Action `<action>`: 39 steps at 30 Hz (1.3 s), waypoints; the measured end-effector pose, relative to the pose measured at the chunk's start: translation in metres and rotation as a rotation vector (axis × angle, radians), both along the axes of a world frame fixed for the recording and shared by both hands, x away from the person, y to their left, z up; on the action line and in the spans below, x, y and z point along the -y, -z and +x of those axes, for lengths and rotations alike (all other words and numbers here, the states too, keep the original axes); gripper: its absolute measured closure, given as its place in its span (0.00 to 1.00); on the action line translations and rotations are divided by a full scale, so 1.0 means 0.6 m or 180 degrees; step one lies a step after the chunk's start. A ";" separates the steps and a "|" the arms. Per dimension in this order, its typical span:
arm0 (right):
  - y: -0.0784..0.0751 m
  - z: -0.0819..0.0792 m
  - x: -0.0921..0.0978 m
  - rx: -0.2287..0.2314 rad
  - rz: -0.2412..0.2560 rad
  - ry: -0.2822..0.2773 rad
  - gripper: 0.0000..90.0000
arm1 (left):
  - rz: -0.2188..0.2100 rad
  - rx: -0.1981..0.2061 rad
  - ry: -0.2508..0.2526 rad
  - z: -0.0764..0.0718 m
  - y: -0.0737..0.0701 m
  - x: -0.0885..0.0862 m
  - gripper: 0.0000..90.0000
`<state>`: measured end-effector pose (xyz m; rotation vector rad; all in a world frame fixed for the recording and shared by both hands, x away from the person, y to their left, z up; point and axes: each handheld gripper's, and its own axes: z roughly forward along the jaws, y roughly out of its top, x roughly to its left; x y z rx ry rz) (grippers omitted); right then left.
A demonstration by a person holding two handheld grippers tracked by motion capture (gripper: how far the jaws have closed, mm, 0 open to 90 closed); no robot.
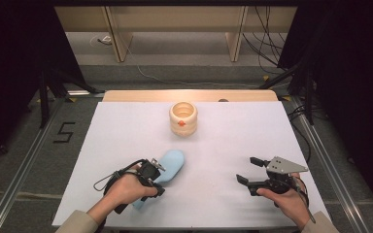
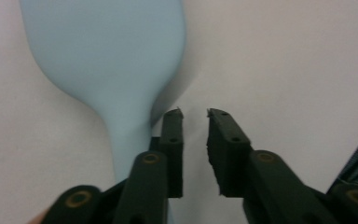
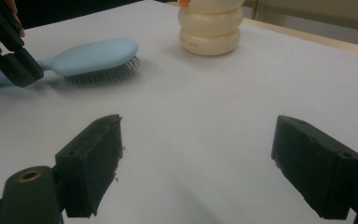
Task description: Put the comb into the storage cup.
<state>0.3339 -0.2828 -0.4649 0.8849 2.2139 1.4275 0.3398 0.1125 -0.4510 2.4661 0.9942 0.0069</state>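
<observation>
A light blue hairbrush (image 1: 173, 162) lies bristles down on the white table cover (image 1: 233, 141), its head pointing away from me. My left gripper (image 1: 159, 179) is down at the brush's handle. In the left gripper view the jaws (image 2: 195, 114) stand a narrow gap apart with nothing between them, and the brush (image 2: 107, 56) runs past the outside of the left jaw. My right gripper (image 1: 246, 169) hovers at the front right, open wide and empty (image 3: 198, 123). From the right gripper view the brush (image 3: 93, 53) lies far left, with the other gripper (image 3: 11, 60) at its handle.
A cream ridged wooden pot (image 1: 183, 118) with an orange mark stands at the middle back of the table; the right gripper view has that pot (image 3: 209, 28) at the top. Wooden furniture legs (image 1: 119, 36) and cables (image 1: 267, 43) lie on the floor beyond.
</observation>
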 end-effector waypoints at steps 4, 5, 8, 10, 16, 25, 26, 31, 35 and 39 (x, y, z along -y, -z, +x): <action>0.000 0.000 0.000 -0.0003 0.0004 -0.0002 0.19 | -0.0324 0.0192 0.0096 -0.011 -0.019 -0.013 0.59; 0.000 0.000 0.000 -0.0004 0.0006 -0.0004 0.19 | -0.0388 0.0266 0.0125 -0.013 -0.023 -0.017 0.54; 0.000 0.000 0.000 0.0005 0.0001 -0.0004 0.19 | -0.0498 0.0588 0.0143 -0.019 -0.034 -0.033 0.36; 0.000 0.000 0.000 0.0005 0.0005 -0.0003 0.19 | -0.0491 0.0810 0.0145 -0.021 -0.035 -0.043 0.26; -0.001 0.000 0.001 0.0022 0.0024 -0.0005 0.18 | -0.0680 0.1305 0.0027 -0.021 -0.026 -0.075 0.14; -0.004 -0.003 0.002 0.0033 0.0069 -0.0003 0.18 | -0.0947 0.1582 -0.0394 -0.012 -0.023 -0.113 0.00; -0.004 -0.003 0.002 0.0036 0.0077 -0.0004 0.18 | -0.0937 0.1599 -0.0422 -0.011 -0.024 -0.115 0.00; -0.004 -0.006 0.001 0.0049 0.0078 0.0000 0.18 | -0.0865 0.1613 -0.0477 -0.007 -0.021 -0.116 0.00; -0.006 -0.008 0.001 0.0042 0.0088 -0.0002 0.18 | -0.0827 0.1563 -0.0443 -0.004 -0.021 -0.111 0.00; -0.005 -0.008 0.001 0.0036 0.0091 0.0000 0.18 | -0.0625 0.1310 -0.0468 0.000 -0.021 -0.100 0.00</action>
